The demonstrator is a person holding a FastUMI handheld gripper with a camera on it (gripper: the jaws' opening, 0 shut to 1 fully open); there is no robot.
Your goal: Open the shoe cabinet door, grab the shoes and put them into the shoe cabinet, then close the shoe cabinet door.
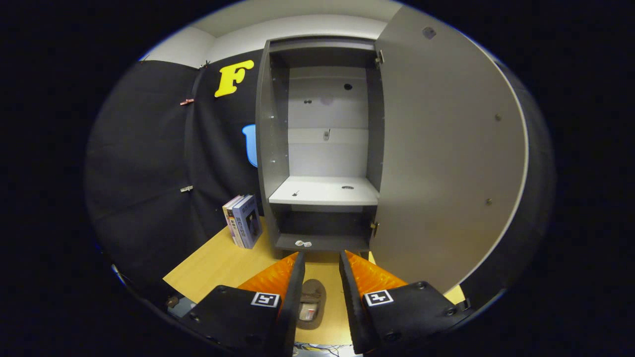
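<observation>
Cabinet open, gripper poised over the shoe on the table.

Taking the shoe cabinet (322, 148) as the landmark: to its left, a few books (244, 221) lean upright against its side panel on the wooden table (218, 267), clear of the door's path. The cabinet itself stands with its middle shelf (325, 192) bare and its low bottom compartment holding only a small pale scrap, so there is room for footwear. To its right, the cabinet door (446, 148) is swung fully out on its hinges, leaving the opening unblocked. In front of the cabinet, the gripper (321, 263) has its jaws parted and holds nothing; one flat shoe (310, 303) lies on the table between and below the fingers, probably lined up for a grasp, the door-opening step looking done.
</observation>
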